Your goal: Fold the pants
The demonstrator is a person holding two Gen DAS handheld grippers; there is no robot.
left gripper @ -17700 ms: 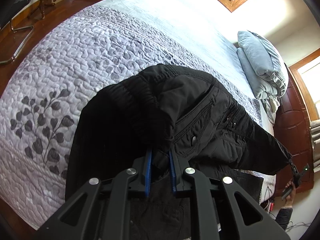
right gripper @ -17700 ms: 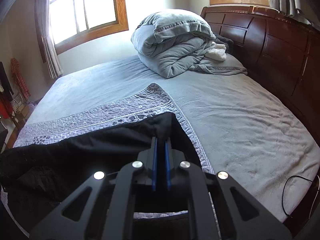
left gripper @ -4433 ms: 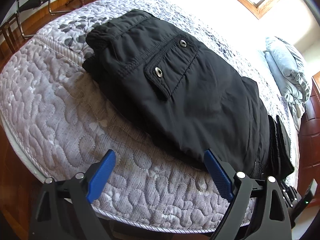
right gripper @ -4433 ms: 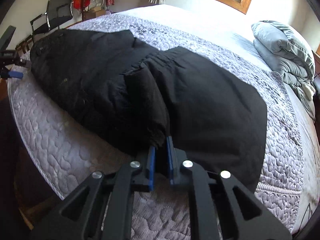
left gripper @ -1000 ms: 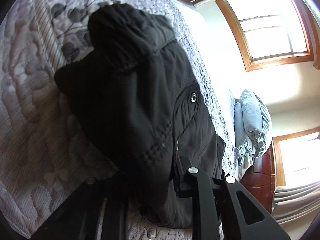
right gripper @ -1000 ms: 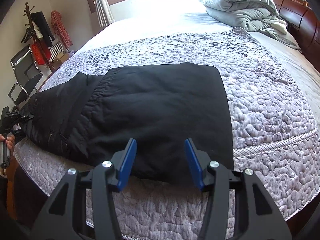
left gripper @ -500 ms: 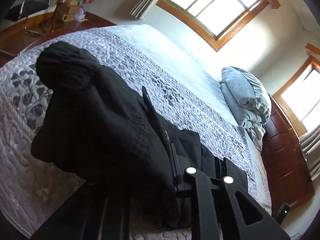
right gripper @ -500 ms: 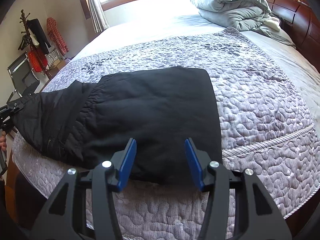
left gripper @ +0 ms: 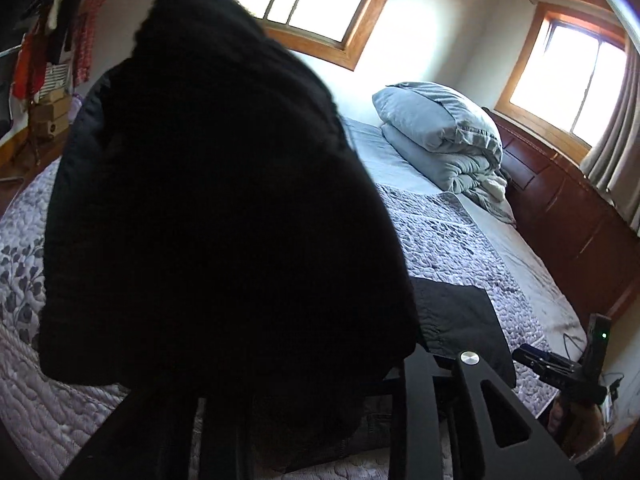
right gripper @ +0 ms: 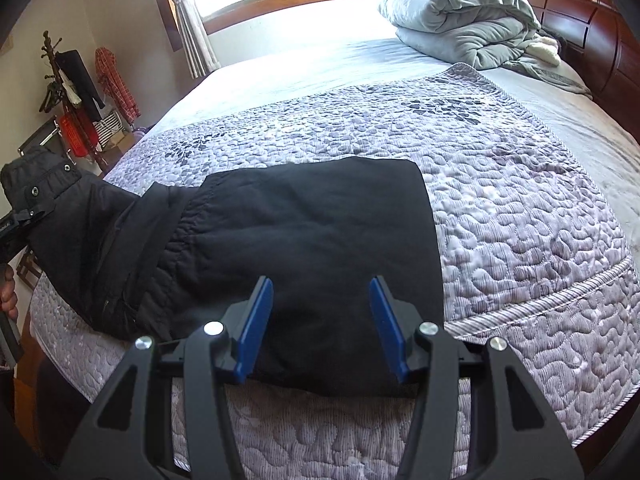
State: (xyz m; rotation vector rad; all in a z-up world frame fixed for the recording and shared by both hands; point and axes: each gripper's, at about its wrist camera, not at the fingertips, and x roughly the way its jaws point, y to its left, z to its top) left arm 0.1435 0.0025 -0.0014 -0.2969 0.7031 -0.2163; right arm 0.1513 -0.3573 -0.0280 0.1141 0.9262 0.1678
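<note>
Right wrist view: black pants (right gripper: 320, 240) lay half-folded on the quilted bed (right gripper: 520, 240).
Right tongs (right gripper: 322, 326): parted, empty, over the near hem.
Left tongs (right gripper: 14, 220): opening, raised waistband draped over them; contact hidden.
Risk: cloth slipping early, so the fold could land crooked.

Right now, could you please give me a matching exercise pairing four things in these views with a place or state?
Things:
1. pants
2. duvet
3. coat rack
4. right gripper

States:
a. open
b. upright, far left of the right wrist view
c. black, one end lifted
d. grey, folded

Pairs: 1-c, 2-d, 3-b, 4-a.
</note>
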